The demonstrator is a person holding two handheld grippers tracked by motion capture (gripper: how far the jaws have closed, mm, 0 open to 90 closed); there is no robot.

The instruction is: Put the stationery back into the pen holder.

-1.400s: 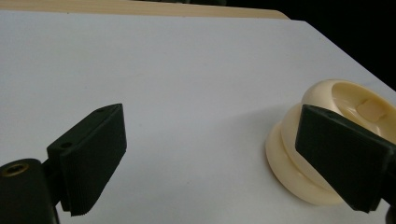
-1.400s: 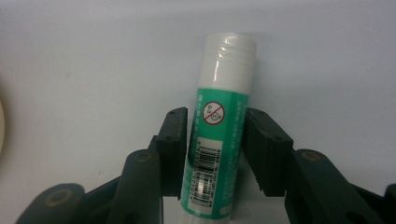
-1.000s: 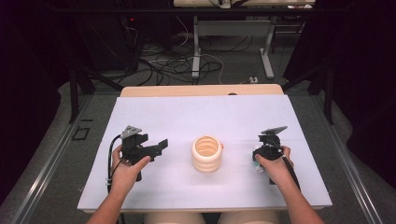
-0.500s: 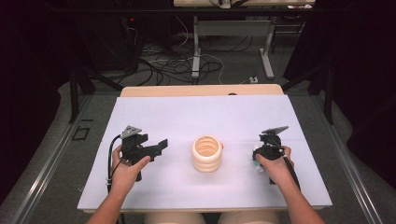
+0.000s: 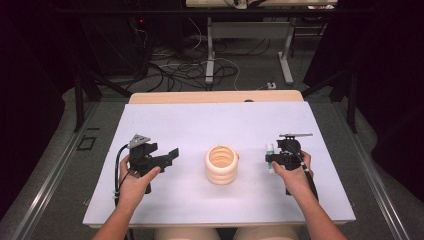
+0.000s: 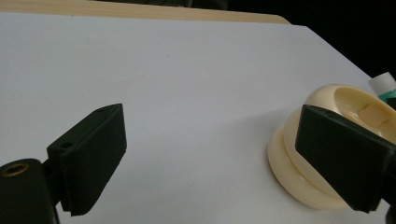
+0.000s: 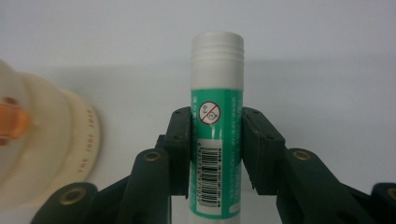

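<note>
White table [image 5: 200, 125], cream ribbed cup [image 5: 221, 164]; right tongs [image 7: 215, 140] pinching glue stick [image 7: 216, 140], left tongs [image 6: 210, 154] spread.

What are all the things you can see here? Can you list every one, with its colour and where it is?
Glue stick: one, green label with white cap, clamped in the right tool, beside the cup.
Ribbed cup: one, cream, open top, standing at the middle of the white board.
White board: one, white, lying on the table.
Table: one, light wood, its far edge shows beyond the board.
Cables: several, black and white, on the floor behind the table.
Left tool: one, black, left of the cup, jaws open with nothing between them.
Right tool: one, black, right of the cup, shut on the glue stick.
Hands: two, one gripping each tool.
</note>
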